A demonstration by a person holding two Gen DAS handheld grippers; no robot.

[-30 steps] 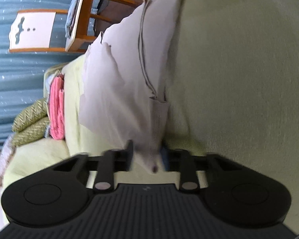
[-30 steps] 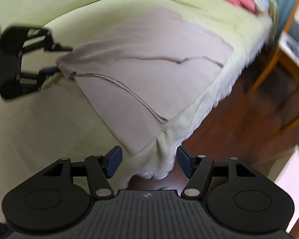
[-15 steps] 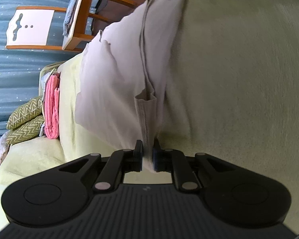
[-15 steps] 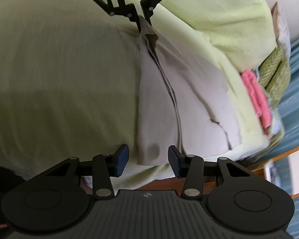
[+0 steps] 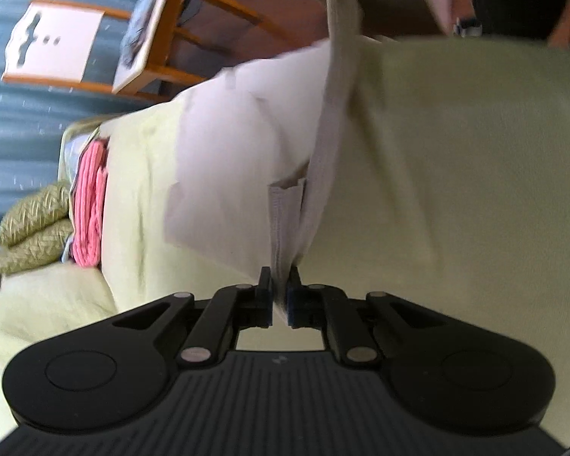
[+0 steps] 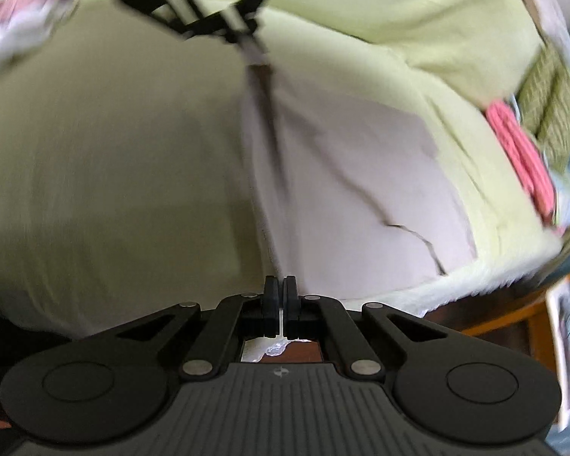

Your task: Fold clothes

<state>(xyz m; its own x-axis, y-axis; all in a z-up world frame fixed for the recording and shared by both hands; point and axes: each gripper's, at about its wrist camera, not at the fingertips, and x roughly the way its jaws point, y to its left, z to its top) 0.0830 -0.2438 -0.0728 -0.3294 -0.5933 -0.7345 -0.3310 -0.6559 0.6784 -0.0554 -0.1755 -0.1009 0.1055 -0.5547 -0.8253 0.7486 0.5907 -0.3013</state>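
- The left claw (image 5: 280, 292) is clamped on a corner of the pale grey folded cloth garment (image 5: 224, 159).
- The right claw (image 6: 280, 300) pinches the garment's opposite end, its jaws just closed.
- The garment's edge stretches taut between both claws above the lime-green covered bed (image 5: 456, 174).
- Beyond lie folded pink clothes (image 5: 91, 205) and a wooden chair (image 5: 159, 38).

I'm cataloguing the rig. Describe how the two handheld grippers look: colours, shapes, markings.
Both match. The left gripper and right gripper are matte black: a ribbed body bearing a small logo, a round disc on each side, and angled linkage arms with silver pivot pins that carry two flat fingers. The left gripper's pads look blue. No cables or sleeves are visible.
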